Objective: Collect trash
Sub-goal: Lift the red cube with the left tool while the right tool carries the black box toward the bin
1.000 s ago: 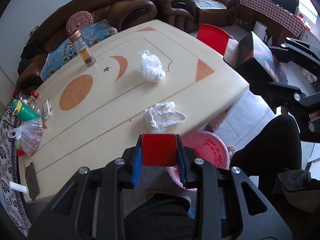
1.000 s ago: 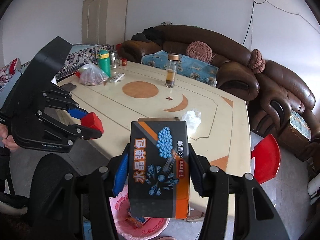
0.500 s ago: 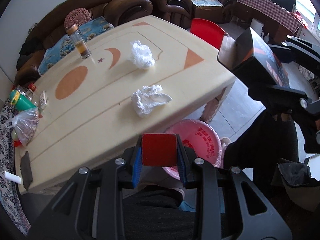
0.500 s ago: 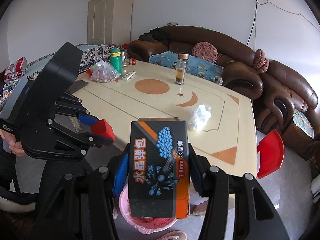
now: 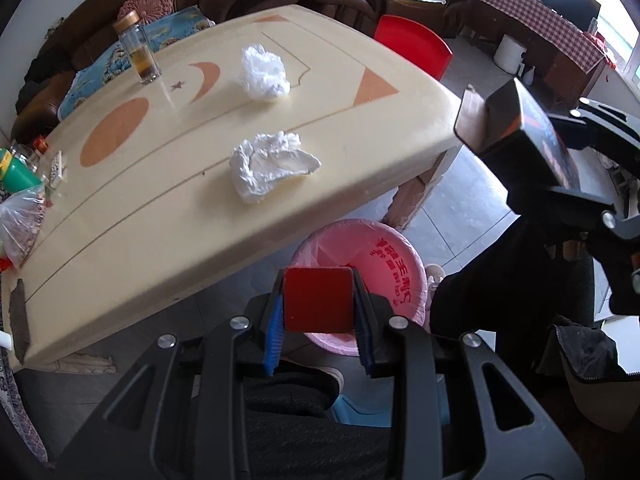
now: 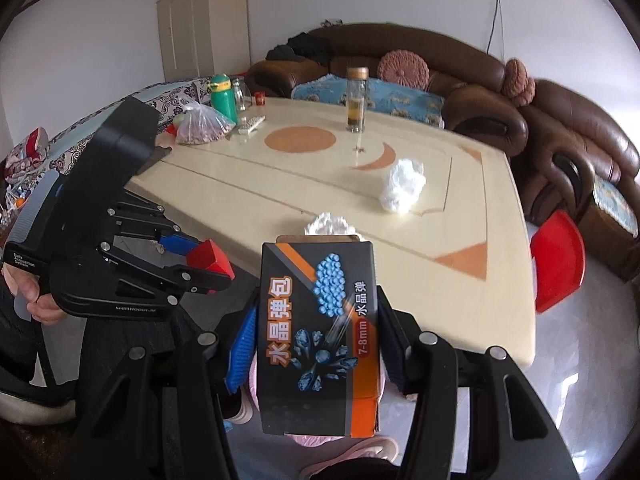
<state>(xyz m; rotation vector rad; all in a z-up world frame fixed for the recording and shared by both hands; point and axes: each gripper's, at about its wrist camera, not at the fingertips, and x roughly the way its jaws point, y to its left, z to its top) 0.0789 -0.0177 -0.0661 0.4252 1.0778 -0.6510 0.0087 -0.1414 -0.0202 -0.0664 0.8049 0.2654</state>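
The left gripper point(image 5: 319, 300) pinches a small red box point(image 5: 318, 299) at lower centre, above the pink-lined trash bin point(image 5: 384, 256). The right gripper point(image 6: 316, 336) clamps a black-and-orange box point(image 6: 318, 336). Crumpled tissue point(image 5: 268, 166) and a white plastic wad point(image 5: 264, 72) lie on the table point(image 5: 160, 200).

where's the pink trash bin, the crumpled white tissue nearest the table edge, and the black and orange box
pink plastic trash bin point(image 5: 394, 258): left wrist view, on its inner wall
crumpled white tissue point(image 5: 268, 166): left wrist view, on its middle
black and orange cardboard box point(image 6: 318, 336): right wrist view, on its printed front face
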